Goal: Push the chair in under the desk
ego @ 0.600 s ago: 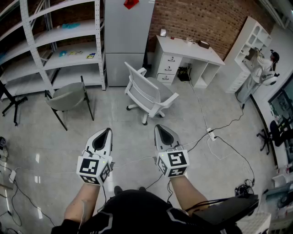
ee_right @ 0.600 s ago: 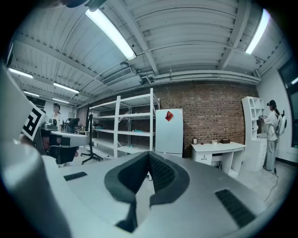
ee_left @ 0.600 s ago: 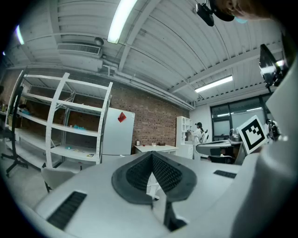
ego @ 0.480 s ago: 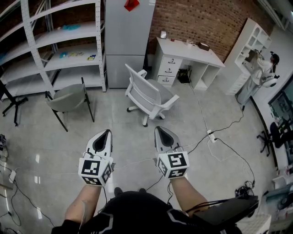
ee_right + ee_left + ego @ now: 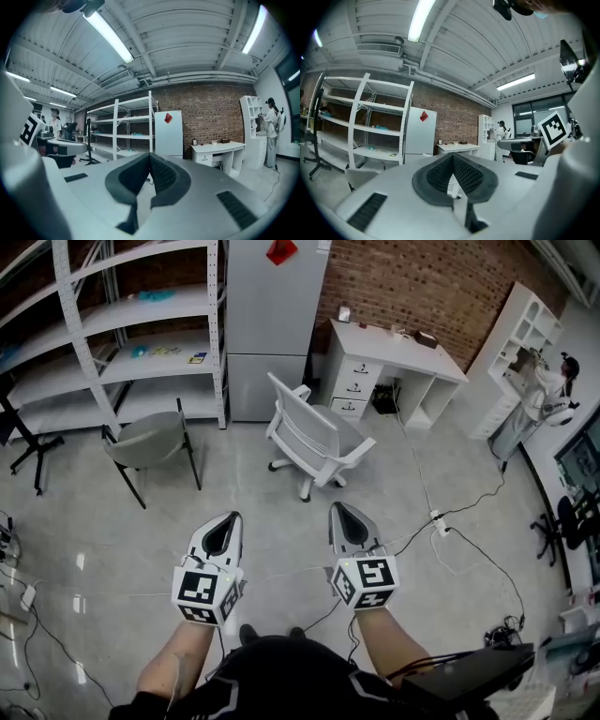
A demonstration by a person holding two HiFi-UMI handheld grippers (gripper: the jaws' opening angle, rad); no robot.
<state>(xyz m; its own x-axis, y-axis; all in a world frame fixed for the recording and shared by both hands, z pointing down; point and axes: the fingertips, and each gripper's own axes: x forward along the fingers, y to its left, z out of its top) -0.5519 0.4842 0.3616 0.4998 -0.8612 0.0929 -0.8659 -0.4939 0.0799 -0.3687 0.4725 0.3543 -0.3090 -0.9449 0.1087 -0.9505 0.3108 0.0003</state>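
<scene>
A white swivel chair [image 5: 314, 437] with a grey seat stands on the floor, pulled away from the white desk [image 5: 394, 345] against the brick wall. Its back faces me. The desk [image 5: 217, 151] also shows in the right gripper view, and in the left gripper view the desk [image 5: 457, 148] lies beyond the jaws. My left gripper [image 5: 222, 531] and right gripper [image 5: 345, 519] are held side by side over the floor, well short of the chair. Both are shut with nothing between their jaws.
A grey chair with black legs [image 5: 150, 442] stands to the left. White shelving [image 5: 122, 324] and a tall white cabinet [image 5: 272, 324] line the back wall. Cables and a power strip [image 5: 438, 518] run across the floor at right. A person [image 5: 548, 381] stands by a white shelf unit.
The view has shifted forward a little: the chair and desk sit slightly lower and to the right in the head view. Both grippers stay shut and level.
</scene>
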